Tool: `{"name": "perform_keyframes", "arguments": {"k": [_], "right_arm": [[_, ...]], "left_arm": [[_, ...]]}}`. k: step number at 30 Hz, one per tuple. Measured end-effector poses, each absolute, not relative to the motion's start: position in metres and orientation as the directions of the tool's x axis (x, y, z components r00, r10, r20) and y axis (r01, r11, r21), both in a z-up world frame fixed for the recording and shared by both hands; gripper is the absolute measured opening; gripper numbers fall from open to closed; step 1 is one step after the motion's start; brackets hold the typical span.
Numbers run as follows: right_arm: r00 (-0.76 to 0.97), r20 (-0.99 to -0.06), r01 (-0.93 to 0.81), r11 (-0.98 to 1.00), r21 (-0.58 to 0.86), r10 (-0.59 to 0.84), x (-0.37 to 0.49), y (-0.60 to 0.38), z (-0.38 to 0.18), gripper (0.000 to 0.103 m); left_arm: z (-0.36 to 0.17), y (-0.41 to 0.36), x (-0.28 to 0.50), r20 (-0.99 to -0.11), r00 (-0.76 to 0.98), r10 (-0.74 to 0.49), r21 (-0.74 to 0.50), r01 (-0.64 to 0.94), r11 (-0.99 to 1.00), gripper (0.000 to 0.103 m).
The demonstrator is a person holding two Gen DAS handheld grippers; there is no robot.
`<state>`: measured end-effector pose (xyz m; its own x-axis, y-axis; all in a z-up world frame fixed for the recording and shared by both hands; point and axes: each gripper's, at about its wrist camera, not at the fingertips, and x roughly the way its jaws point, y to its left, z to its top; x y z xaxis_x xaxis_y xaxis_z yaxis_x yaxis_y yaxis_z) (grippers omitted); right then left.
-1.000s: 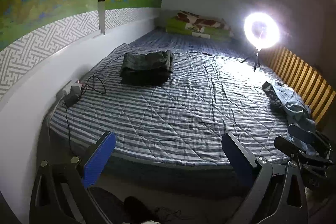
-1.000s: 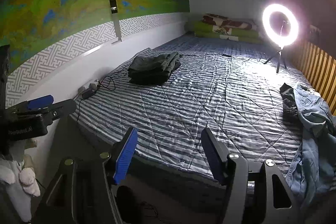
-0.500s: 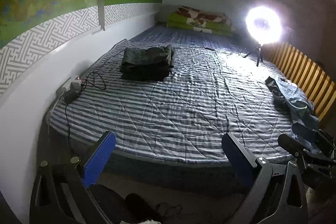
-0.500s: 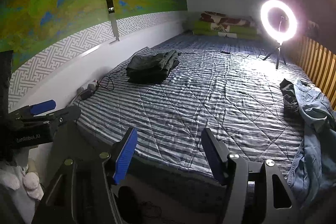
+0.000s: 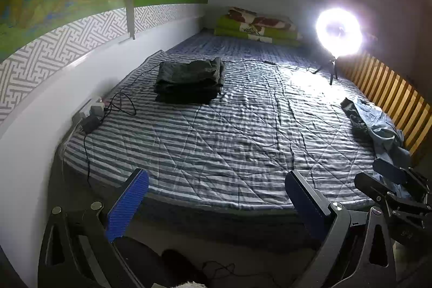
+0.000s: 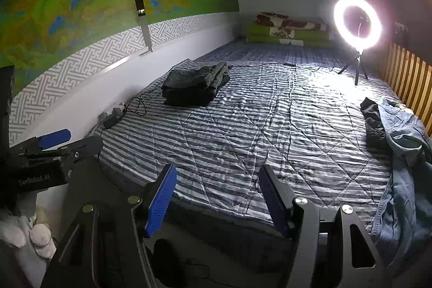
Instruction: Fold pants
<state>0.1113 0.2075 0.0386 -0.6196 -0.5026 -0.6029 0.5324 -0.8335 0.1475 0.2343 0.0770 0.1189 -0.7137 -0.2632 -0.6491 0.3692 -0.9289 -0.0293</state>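
jeans (image 6: pixel 399 131) crumpled, bed's right edge | right tool (image 6: pixel 216 196) spread, apart

The dark green pants (image 5: pixel 189 80) sit already folded into a chunky rectangular stack, flat on the bed, far ahead of the fingers and off to their left. The crumpled light blue denim jeans (image 6: pixel 405 142) are heaped way right of the fingers.
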Motion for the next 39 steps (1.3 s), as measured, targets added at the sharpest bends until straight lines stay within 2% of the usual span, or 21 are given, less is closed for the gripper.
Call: {"name": "perform_keyframes", "arguments": {"k": [20,34,39], "right_arm": [[-0.621,-0.607,0.521,-0.840,0.153,-0.496,0.108,0.204,0.036,0.060],[-0.620,-0.622,0.502,-0.851,0.153,-0.478,0.095,0.197,0.027,0.060],[-0.615,-0.632,0.491,-0.856,0.160,-0.471,0.088,0.193,0.021,0.060]], "left_arm": [[0.120,0.075,0.229,-0.642,-0.717,-0.271,-0.018,0.368,-0.930,0.102],[0.110,0.066,0.204,-0.665,-0.711,-0.228,-0.045,0.343,-0.938,0.102],[0.108,0.063,0.197,-0.648,-0.727,-0.226,-0.041,0.330,-0.943,0.102]]}}
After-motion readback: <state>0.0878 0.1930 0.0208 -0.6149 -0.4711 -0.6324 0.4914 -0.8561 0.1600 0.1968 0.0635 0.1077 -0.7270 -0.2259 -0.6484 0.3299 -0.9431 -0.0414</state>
